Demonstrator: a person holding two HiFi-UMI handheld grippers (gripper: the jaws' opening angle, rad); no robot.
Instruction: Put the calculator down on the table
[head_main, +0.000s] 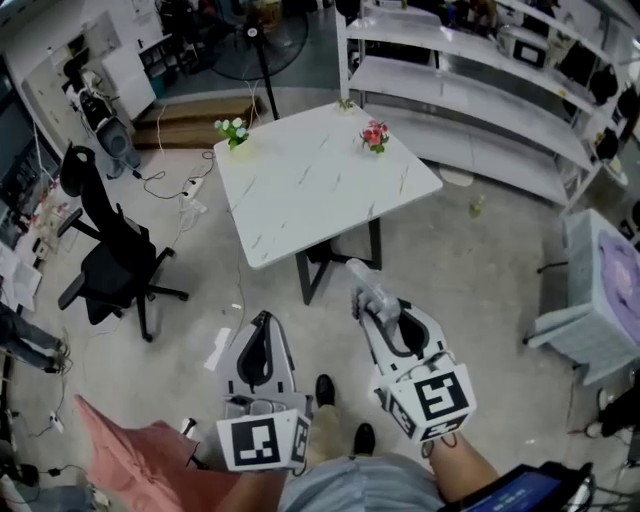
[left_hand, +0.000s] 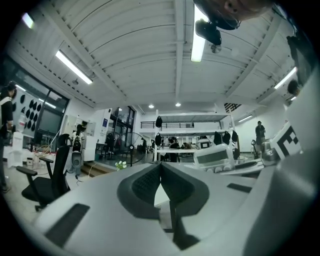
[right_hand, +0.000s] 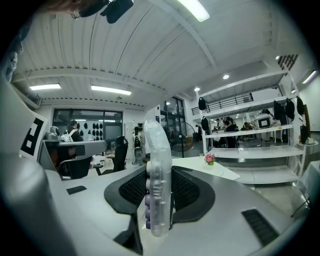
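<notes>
A clear-cased calculator (head_main: 363, 283) with purple keys stands on edge between the pads of my right gripper (head_main: 372, 303), which is shut on it. In the right gripper view the calculator (right_hand: 157, 185) sticks up past the gripper (right_hand: 159, 200), and the white marble table (right_hand: 207, 166) lies ahead of it. From the head view the table (head_main: 320, 190) is in front of both grippers, which hang over the floor short of its near edge. My left gripper (head_main: 262, 320) is beside the right one, jaws shut (left_hand: 160, 164) on nothing. The left gripper view also shows the calculator (left_hand: 215, 156).
Two small flower pots stand on the table's far side, white flowers (head_main: 232, 130) at the left corner and red flowers (head_main: 375, 135) at the right. A black office chair (head_main: 110, 260) is to the left. White shelving (head_main: 480, 100) runs behind and to the right.
</notes>
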